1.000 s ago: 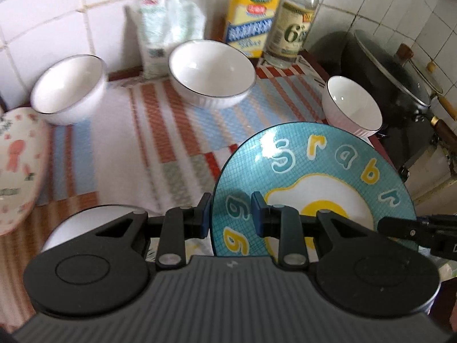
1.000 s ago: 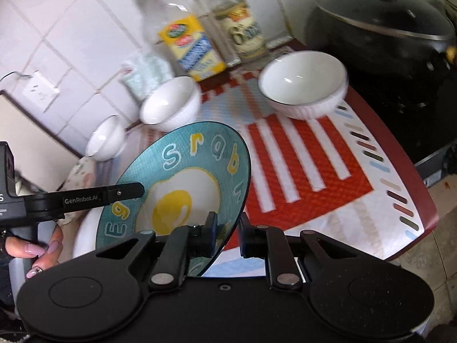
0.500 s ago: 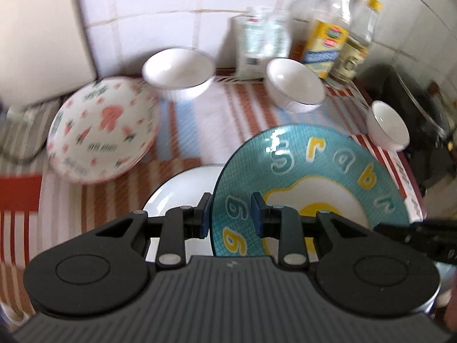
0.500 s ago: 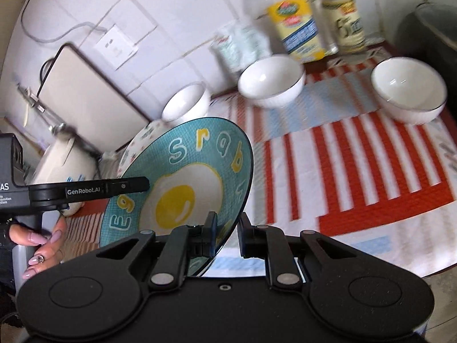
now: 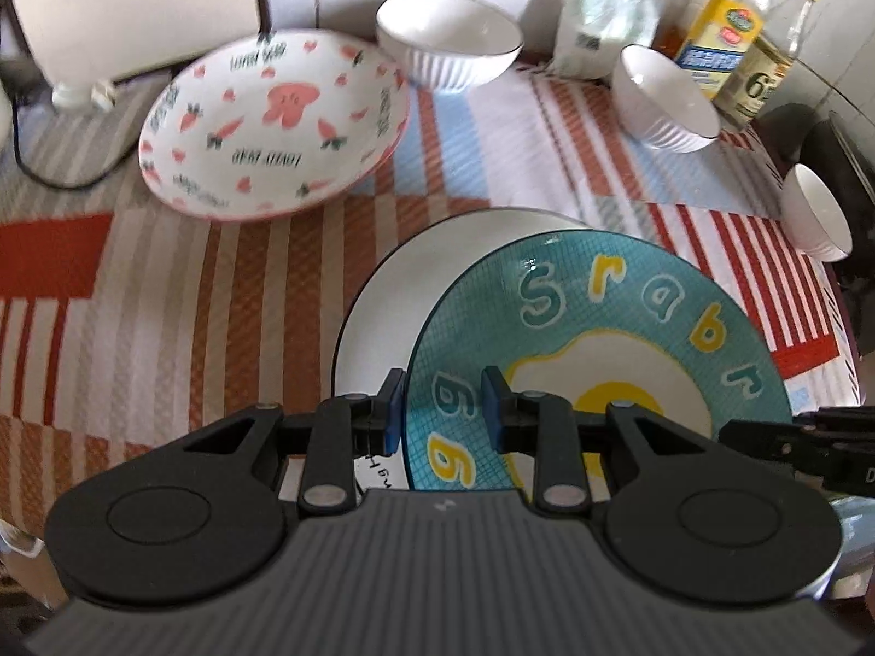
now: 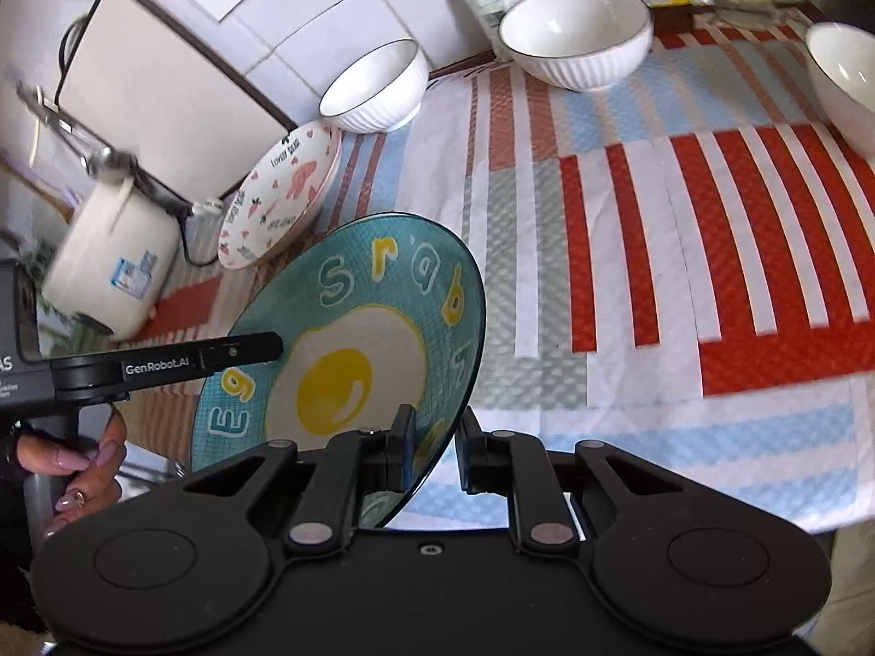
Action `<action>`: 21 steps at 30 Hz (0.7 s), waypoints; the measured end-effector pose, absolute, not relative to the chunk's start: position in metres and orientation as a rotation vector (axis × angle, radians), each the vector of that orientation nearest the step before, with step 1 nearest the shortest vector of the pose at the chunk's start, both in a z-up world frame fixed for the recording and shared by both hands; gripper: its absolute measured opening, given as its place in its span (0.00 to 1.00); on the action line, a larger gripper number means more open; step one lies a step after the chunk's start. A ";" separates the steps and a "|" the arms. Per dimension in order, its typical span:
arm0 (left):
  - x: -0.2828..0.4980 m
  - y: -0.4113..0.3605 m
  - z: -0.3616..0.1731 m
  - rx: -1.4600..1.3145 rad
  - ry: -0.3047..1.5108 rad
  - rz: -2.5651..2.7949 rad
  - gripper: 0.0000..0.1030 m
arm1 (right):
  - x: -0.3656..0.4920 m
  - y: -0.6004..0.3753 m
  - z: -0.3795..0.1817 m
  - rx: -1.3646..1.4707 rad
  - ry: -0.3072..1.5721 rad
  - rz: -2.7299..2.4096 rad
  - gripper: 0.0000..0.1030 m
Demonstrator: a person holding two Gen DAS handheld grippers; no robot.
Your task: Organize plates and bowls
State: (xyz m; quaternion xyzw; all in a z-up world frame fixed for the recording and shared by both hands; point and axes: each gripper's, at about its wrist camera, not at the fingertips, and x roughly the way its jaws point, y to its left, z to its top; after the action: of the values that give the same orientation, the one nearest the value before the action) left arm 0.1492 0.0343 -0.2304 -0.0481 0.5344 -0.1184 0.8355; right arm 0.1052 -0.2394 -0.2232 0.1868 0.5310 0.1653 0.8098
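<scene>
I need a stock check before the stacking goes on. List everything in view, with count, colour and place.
Egg plate: one, teal with a fried egg, held tilted above the cloth by both grippers.
White plate: one, white with a dark rim, on the cloth under the egg plate.
Carrot plate: one, white and pink, on the cloth, back left.
Bowls: three, white, ribbed, in a row along the back.
Bottles: two, clear with yellow labels, by the tiled wall.
Bag: one, pale, by the wall.
Cloth: one, striped red, orange, blue and white.
Left gripper: black, on the plate's rim.
Right gripper: black, on the opposite rim.
</scene>
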 end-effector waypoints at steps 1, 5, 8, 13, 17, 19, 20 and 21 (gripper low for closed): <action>0.150 0.037 -0.234 -0.117 1.143 -0.245 0.26 | 0.108 -0.238 -0.224 0.390 1.136 0.359 0.19; 0.150 0.041 -0.245 -0.145 1.170 -0.218 0.26 | 0.115 -0.230 -0.229 0.341 1.148 0.365 0.20; 0.151 0.042 -0.250 -0.169 1.190 -0.209 0.26 | 0.117 -0.226 -0.234 0.316 1.156 0.358 0.20; 0.157 0.041 -0.250 -0.173 1.227 -0.187 0.25 | 0.122 -0.221 -0.240 0.280 1.127 0.322 0.22; 0.162 0.035 -0.247 -0.132 1.264 -0.155 0.26 | 0.124 -0.215 -0.242 0.220 1.086 0.325 0.26; 0.164 0.031 -0.246 -0.100 1.278 -0.140 0.25 | 0.126 -0.213 -0.243 0.207 1.071 0.329 0.27; 0.164 0.029 -0.244 -0.087 1.284 -0.133 0.26 | 0.126 -0.212 -0.243 0.195 1.066 0.333 0.27; 0.165 0.028 -0.243 -0.078 1.289 -0.128 0.28 | 0.126 -0.211 -0.243 0.178 1.062 0.339 0.30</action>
State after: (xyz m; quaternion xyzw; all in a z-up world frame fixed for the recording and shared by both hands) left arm 0.1646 0.0279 -0.2431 -0.0362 0.6003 -0.0595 0.7968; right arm 0.1257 -0.2109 -0.2427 0.0844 0.5034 0.1605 0.8448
